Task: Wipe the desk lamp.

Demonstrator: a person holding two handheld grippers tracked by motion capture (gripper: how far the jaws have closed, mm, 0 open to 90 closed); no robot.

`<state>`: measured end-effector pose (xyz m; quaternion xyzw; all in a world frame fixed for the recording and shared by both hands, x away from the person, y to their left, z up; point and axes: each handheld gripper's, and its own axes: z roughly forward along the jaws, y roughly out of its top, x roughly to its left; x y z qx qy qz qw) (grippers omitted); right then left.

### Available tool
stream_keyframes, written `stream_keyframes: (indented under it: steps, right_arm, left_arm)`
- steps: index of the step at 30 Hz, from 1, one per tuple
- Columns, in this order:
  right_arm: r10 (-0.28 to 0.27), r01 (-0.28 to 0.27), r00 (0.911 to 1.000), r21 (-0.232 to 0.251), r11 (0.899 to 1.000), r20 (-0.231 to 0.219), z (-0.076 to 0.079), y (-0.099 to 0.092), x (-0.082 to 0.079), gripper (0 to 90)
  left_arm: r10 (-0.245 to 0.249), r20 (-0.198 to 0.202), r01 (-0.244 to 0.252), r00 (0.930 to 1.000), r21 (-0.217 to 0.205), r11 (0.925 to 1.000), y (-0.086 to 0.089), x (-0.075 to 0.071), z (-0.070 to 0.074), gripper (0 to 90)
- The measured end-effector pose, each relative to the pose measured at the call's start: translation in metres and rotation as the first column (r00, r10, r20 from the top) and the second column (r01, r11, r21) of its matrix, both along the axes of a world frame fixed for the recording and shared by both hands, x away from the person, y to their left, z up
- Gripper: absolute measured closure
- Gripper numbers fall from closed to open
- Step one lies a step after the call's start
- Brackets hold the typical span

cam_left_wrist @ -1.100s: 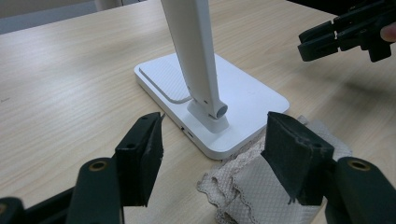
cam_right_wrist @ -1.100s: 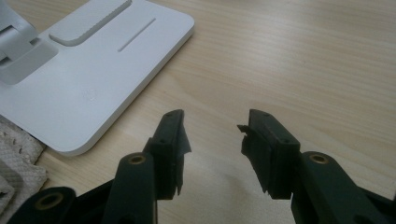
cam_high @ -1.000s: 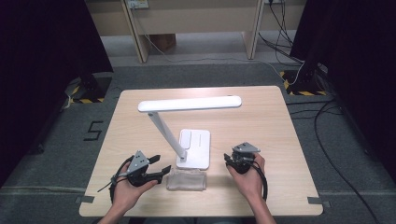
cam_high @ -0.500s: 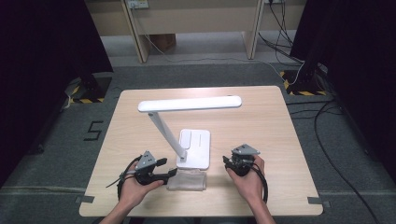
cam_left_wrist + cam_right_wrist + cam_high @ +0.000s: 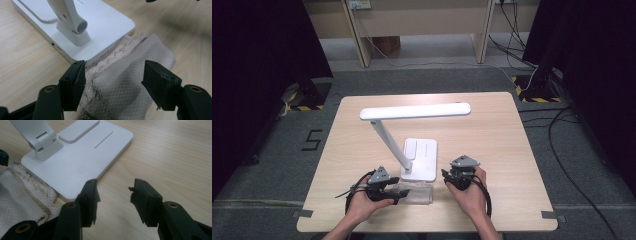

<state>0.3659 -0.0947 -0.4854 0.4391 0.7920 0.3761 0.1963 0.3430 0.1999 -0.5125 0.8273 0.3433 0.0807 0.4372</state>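
A white desk lamp stands mid-table, its base (image 5: 422,157) (image 5: 105,22) (image 5: 82,152) under a long flat head (image 5: 414,111). A folded beige textured cloth (image 5: 417,194) (image 5: 125,75) (image 5: 20,195) lies against the base's near edge. My left gripper (image 5: 398,190) (image 5: 115,66) is low over the cloth's left end. Its jaws are open and straddle the cloth, and the pads do not press on it. My right gripper (image 5: 448,179) (image 5: 114,63) is just right of the base's near corner, open over bare wood with nothing between its fingers.
The wooden table (image 5: 512,150) has free room to the right and behind the lamp. The lamp's slanted arm (image 5: 387,140) rises just above the left hand. Dark curtains, cables and a grey floor surround the table.
My left gripper has sunk and moved right, so its jaws now sit around the cloth. The right gripper has stayed in place.
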Motion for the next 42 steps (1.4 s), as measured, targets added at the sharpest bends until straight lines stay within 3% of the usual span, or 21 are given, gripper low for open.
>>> stream_keyframes:
  steps: [5,9,13,20,31,38,42]
  right_arm:
    - [0.041,-0.041,0.9991,-0.002,0.999,0.002,-0.001,0.009,0.003,55.0]
    - [0.063,-0.063,0.9979,-0.012,0.998,0.01,0.003,0.019,0.008,55.0]
    - [0.078,-0.077,0.9969,-0.018,0.997,0.01,0.004,0.026,0.012,55.0]
    - [0.101,-0.101,0.9949,-0.024,0.995,0.0,0.002,0.038,0.016,55.0]
    - [0.124,-0.124,0.992,-0.027,0.992,-0.022,-0.004,0.049,0.024,55.2]
    - [0.129,-0.13,0.9913,-0.026,0.991,-0.028,-0.007,0.051,0.026,56.7]
    - [0.142,-0.143,0.9894,-0.031,0.989,-0.031,-0.008,0.054,0.027,59.9]
  left_arm:
    - [-0.005,-0.008,0.005,1.0,0.025,0.9997,0.0,-0.002,-0.005,34.1]
    - [-0.004,0.011,0.004,0.9999,0.037,0.9993,-0.001,-0.004,-0.006,35.3]
    - [-0.006,0.041,0.004,0.9991,0.052,0.9986,-0.002,-0.007,-0.007,39.7]
    - [-0.022,0.051,0.019,0.9985,0.05,0.9986,-0.003,-0.013,-0.008,51.1]
    - [-0.031,0.003,0.031,0.9995,0.019,0.9993,-0.005,-0.019,-0.006,75.3]
    - [-0.005,-0.051,0.003,0.9987,-0.035,0.9994,-0.002,-0.021,-0.004,80.9]
    - [0.002,-0.049,-0.004,0.9988,-0.055,0.9985,0.002,-0.023,0.003,81.5]
